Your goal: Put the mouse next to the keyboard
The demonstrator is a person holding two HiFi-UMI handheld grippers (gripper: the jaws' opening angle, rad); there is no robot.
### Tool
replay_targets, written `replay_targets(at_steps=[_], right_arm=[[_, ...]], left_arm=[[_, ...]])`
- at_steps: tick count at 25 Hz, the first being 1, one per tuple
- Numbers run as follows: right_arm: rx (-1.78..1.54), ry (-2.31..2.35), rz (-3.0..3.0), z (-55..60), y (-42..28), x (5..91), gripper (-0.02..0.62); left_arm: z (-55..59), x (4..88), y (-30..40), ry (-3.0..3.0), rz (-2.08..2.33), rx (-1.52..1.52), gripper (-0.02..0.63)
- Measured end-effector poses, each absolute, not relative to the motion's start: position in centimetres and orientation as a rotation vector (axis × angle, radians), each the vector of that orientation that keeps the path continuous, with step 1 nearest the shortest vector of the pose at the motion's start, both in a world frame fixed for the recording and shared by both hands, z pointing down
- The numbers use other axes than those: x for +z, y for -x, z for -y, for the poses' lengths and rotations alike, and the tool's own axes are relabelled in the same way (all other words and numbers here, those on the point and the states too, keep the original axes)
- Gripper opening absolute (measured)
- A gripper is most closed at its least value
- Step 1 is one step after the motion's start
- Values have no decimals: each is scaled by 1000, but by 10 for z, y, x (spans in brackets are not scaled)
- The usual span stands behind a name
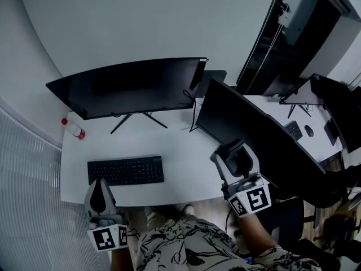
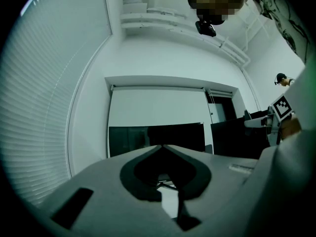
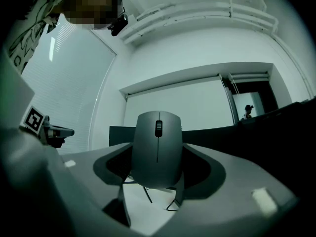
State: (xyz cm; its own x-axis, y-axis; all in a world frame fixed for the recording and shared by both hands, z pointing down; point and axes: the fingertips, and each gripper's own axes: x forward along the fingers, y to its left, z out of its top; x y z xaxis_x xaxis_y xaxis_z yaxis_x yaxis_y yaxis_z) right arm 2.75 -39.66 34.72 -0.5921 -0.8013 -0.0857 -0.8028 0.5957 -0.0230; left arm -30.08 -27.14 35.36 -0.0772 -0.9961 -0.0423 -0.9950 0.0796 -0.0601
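Right gripper view gives me the clearest read: my right gripper (image 3: 158, 144) has its two jaws closed against the sides of the grey mouse (image 3: 156, 167), which stands nose up with its scroll wheel facing the camera. Head view puts that gripper over the right part of the white desk (image 1: 186, 151), in front of the angled right-hand monitor (image 1: 248, 129) and well apart from the black keyboard (image 1: 126, 170), which lies towards the desk's left below the wider monitor (image 1: 130, 86). My left gripper (image 1: 101, 199) sits at the near edge just below the keyboard's left end, its jaws pressed together with nothing between them
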Motion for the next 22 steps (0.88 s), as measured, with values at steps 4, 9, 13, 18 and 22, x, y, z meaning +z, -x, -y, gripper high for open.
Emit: replay_targets(at_steps=[4, 9, 13, 18, 22], right_arm=[[24, 1404, -2718, 402, -13, 350, 299], [-5, 1422, -2758, 404, -1, 363, 299], [-57, 1438, -2827, 409, 8, 387, 299], [-122, 1437, -2927, 412, 24, 428, 299], [-189, 1419, -3026, 409, 38, 466, 299]], left_arm=[[287, 351, 314, 2110, -2220, -15, -2], [295, 353, 322, 2144, -2202, -17, -2], [299, 360, 322, 2172, -2198, -26, -2], [296, 369, 323, 2193, -2208, -43, -2], [292, 379, 323, 2207, -2216, -61, -2]])
